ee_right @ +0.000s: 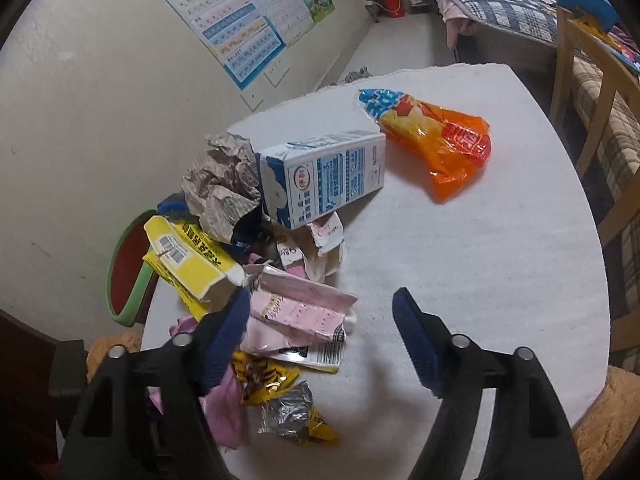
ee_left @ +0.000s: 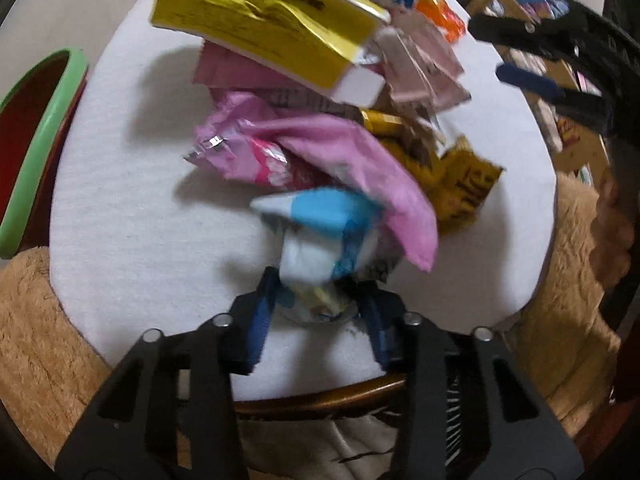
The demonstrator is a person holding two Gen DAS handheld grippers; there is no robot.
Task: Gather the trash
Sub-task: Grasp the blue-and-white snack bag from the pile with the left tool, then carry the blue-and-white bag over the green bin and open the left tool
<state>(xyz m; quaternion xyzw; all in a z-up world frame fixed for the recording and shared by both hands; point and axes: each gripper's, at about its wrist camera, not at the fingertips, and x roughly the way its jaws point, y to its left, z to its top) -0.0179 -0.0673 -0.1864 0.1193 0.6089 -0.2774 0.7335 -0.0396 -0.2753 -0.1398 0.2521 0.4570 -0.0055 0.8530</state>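
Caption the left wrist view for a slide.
Left gripper clamps a crumpled blue-and-white wrapper beside pink plastic wrappers and a yellow cardboard box on the white round table.

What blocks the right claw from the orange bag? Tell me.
Nothing visible. The right claw hangs open over bare white tabletop; the orange bag lies alone beyond it, with the milk carton off to its left.

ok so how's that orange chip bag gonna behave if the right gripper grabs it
The orange chip bag looks torn open and crumpled, so it is probably floppy and very light. Its glossy film may slip between the open right gripper fingers, and it would likely slide if pushed.
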